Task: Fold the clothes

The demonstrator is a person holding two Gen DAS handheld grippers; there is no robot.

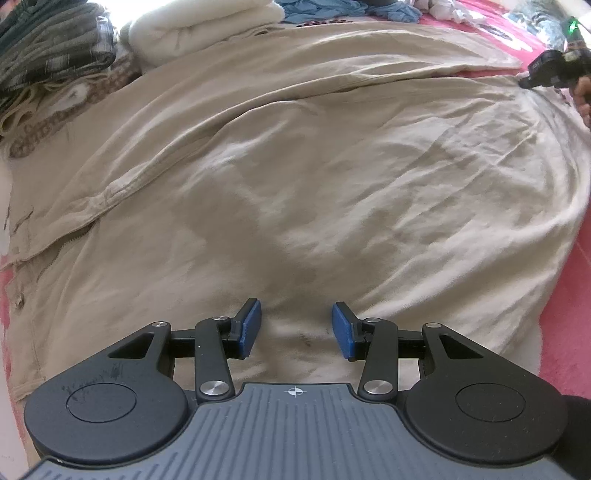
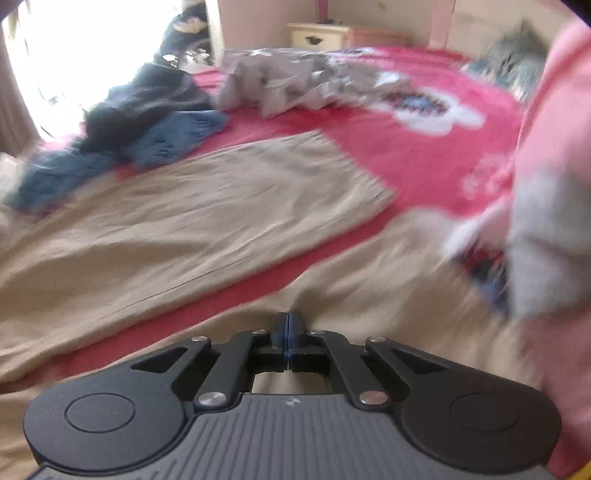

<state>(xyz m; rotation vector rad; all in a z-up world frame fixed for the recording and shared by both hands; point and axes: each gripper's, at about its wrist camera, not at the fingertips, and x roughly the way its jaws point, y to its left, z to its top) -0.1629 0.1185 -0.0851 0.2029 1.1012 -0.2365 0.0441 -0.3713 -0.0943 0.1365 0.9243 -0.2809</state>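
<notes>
Beige trousers (image 1: pixel 295 166) lie spread on a pink bedspread (image 1: pixel 565 332). My left gripper (image 1: pixel 296 328) is open and empty, its blue pads (image 1: pixel 248 328) just above the waist end of the cloth. My right gripper (image 2: pixel 287 325) is shut on a pinch of the beige trousers (image 2: pixel 221 206) near one leg; the cloth rises to the closed fingertips. The right gripper also shows at the far right of the left wrist view (image 1: pixel 532 79), at the trousers' edge. The right wrist view is blurred.
Folded clothes, striped grey (image 1: pixel 55 44) and white (image 1: pixel 207 33), are stacked at the back left. Blue garments (image 2: pixel 122 147) and a grey crumpled garment (image 2: pixel 306 85) lie on the bedspread (image 2: pixel 424 155) beyond the trousers. A bedside cabinet (image 2: pixel 317 35) stands behind.
</notes>
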